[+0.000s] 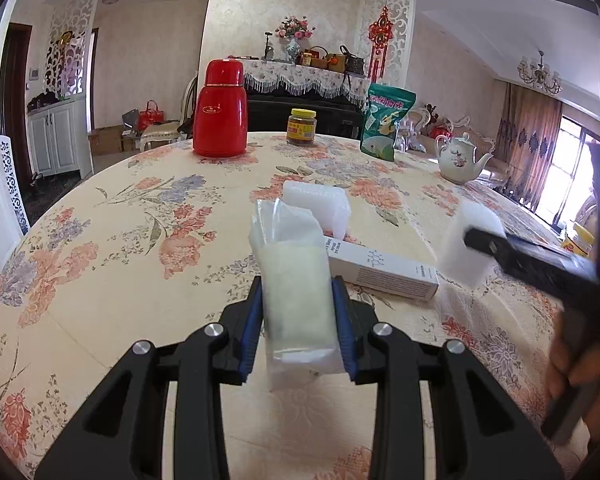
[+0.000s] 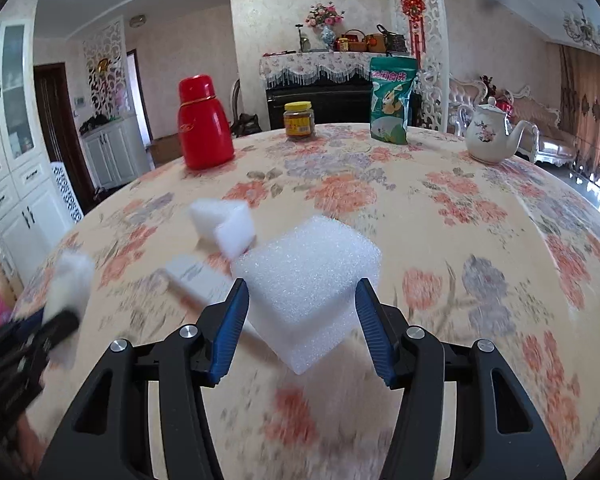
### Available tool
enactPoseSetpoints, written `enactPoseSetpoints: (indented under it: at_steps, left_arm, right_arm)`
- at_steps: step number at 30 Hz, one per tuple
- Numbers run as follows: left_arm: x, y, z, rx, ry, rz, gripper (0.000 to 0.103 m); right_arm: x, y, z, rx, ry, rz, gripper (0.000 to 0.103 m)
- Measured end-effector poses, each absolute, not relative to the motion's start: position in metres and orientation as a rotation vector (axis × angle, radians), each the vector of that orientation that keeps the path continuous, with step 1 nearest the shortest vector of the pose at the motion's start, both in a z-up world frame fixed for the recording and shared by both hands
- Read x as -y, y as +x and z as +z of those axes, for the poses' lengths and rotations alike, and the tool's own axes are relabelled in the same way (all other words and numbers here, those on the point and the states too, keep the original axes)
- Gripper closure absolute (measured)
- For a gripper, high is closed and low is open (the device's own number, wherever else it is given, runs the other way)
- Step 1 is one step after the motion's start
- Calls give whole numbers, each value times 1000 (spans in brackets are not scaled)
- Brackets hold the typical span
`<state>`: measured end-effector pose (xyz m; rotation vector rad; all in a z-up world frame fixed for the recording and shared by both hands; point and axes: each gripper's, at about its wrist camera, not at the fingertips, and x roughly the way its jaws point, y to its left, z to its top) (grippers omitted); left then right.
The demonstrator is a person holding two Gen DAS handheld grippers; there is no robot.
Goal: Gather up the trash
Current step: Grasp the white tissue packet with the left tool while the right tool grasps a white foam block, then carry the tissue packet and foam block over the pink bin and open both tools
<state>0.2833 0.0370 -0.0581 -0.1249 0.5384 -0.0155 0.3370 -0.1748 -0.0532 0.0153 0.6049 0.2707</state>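
My left gripper (image 1: 298, 286) is shut on a clear plastic packet (image 1: 288, 232) with pale filling, held upright above the floral tablecloth (image 1: 120, 240). My right gripper (image 2: 301, 284) is shut on a white foam cube (image 2: 308, 276), which hangs off the table; from the left wrist view that cube (image 1: 470, 240) is at the right. A second white foam block (image 1: 316, 204) (image 2: 224, 220) lies on the table, and a long white carton (image 1: 384, 270) (image 2: 198, 276) lies beside it. In the right wrist view, blurred, the left gripper (image 2: 66, 316) is at the left edge.
At the far side of the table stand a red thermos (image 1: 220, 116), a yellow-lidded jar (image 1: 301, 127), a green snack bag (image 1: 386, 122) and a white teapot (image 1: 460, 160). A hand (image 1: 580, 376) grips the right tool. Cabinets and a piano stand beyond.
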Motion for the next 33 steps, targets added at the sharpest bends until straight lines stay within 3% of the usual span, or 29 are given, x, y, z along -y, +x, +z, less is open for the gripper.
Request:
enactPoseSetpoints:
  at_steps: [11, 22, 33]
  left_arm:
    - [-41, 280, -57, -520, -145, -19, 70]
    - [-35, 278, -54, -538, -125, -22, 70]
    - [-2, 221, -41, -541, 0, -99, 70]
  right_arm:
    - [175, 257, -51, -593, 62, 243, 50]
    - [189, 229, -58, -581, 110, 184, 50]
    - [196, 213, -56, -556, 115, 188, 50]
